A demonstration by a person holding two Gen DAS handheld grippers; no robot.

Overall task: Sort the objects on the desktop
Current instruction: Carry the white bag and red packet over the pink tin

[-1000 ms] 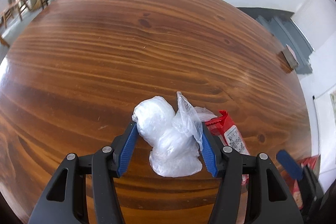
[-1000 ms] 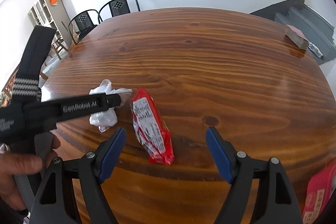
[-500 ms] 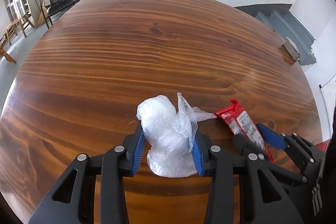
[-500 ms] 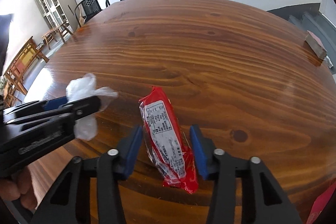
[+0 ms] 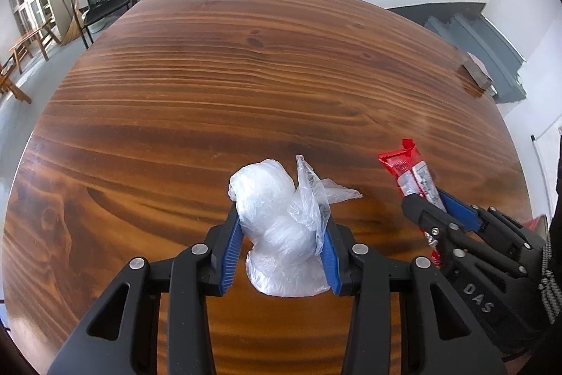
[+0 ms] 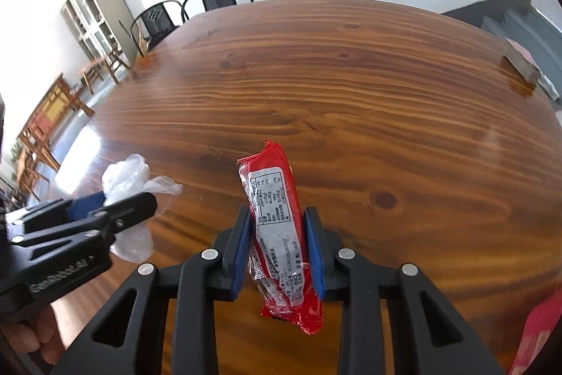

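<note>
From the left wrist, the left claw [image 5: 281, 245] points steeply down at the wooden surface [image 5: 246, 76] and grips a crumpled clear plastic bag [image 5: 281, 234]; both blue pads press into its sides, and the bag bulges above and below them with a loose flap sticking out to the right. The bag looks lifted clear of the surface near its near edge. To the right, the right claw [image 5: 433, 204] comes in from the lower right corner, tilted up and leftward, with a red snack packet [image 5: 407, 171] sticking out beyond its tips.

From the right wrist, the right claw [image 6: 277, 245] also slants down toward the surface [image 6: 351, 76]. Its jaws have just been closing and now clamp the red snack packet [image 6: 277, 227] between the blue pads; the packet stands nearly upright, label facing the camera, its bottom end hanging below the pads over the near edge. At the left, the left claw [image 6: 116, 206] reaches in sideways, holding the plastic bag [image 6: 126, 178], and part of a person's hand [image 6: 42, 336] shows under it at the lower left. Two black chairs [image 6: 196, 6] stand beyond the far edge.
</note>
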